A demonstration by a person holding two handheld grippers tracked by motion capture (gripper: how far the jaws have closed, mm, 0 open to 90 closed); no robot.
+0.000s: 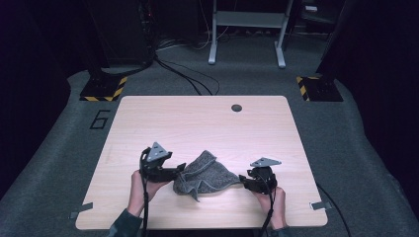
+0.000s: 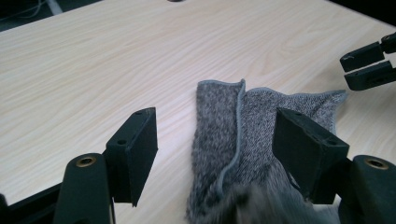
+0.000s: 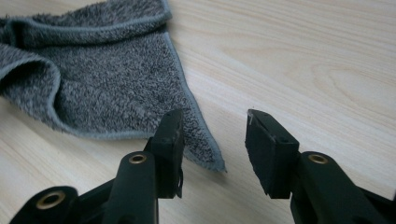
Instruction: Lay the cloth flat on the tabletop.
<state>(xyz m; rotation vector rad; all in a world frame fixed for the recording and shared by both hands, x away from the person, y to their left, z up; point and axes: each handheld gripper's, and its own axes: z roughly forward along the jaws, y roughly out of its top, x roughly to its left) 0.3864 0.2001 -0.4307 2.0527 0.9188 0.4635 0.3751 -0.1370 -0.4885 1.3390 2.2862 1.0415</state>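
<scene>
A grey terry towel [image 1: 202, 174] lies crumpled on the light wooden table [image 1: 207, 123], near its front edge. My left gripper [image 1: 180, 170] is at the towel's left end and my right gripper [image 1: 242, 178] at its right corner. In the left gripper view, the left gripper [image 2: 217, 119] is open, with the towel [image 2: 224, 135] running between the jaws; no pad presses on it. A blurred fold rises close to that camera. The right gripper [image 2: 362, 67] shows far right there. In the right gripper view, my right gripper [image 3: 213, 119] stands open over the towel's pointed corner [image 3: 205, 149].
A dark round grommet [image 1: 236, 107] sits near the table's far edge. On the floor beyond stand two bases with yellow-black tape [image 1: 104, 89] [image 1: 318, 88], a white frame [image 1: 247, 29] and cables. A "6" [image 1: 100, 119] is marked on the floor at left.
</scene>
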